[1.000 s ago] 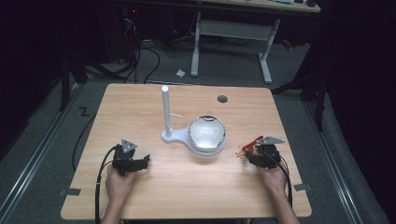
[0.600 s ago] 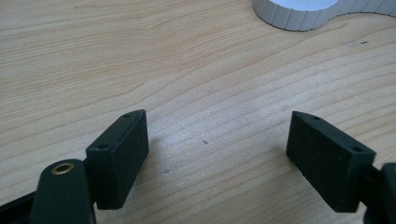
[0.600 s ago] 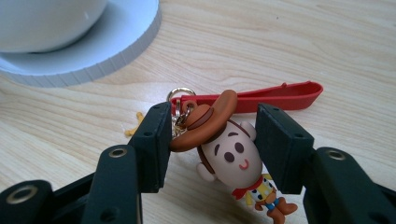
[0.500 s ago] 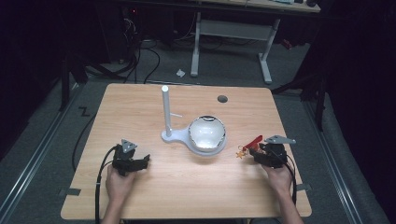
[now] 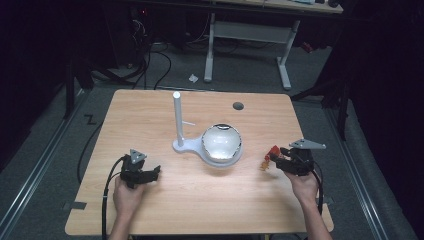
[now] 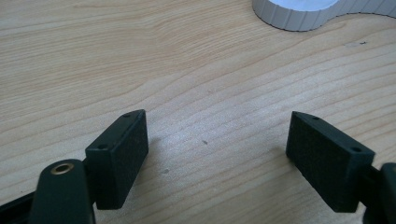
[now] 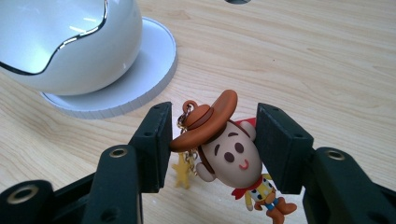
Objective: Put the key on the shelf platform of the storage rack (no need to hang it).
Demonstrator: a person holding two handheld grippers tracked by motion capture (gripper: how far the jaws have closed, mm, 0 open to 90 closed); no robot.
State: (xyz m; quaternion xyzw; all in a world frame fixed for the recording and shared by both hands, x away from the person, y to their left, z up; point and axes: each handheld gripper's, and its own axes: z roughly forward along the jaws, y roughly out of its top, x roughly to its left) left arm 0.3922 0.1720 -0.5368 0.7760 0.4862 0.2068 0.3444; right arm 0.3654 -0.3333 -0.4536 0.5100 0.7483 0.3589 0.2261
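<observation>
The right gripper (image 7: 211,140) has its jaws around a small cowboy figure keychain (image 7: 224,149); the jaws sit close on both sides of the head, so it looks clamped, though from this angle I cannot be sure both pads are truly pressing. In the high view the right gripper (image 5: 280,159) holds the figure at the right of the table (image 5: 150,110), just right of the white egg-shaped dish (image 5: 221,143) on its stand (image 5: 177,120).

The grip is on a rounded head and hat brim; that shape could squirt out or twist if the squeeze is uneven. The gold star charm (image 7: 180,173) and chain hang loose and might snag on the stand's base.

The left gripper (image 6: 215,163) rests wide apart over bare wood at the near left, holding nothing.
</observation>
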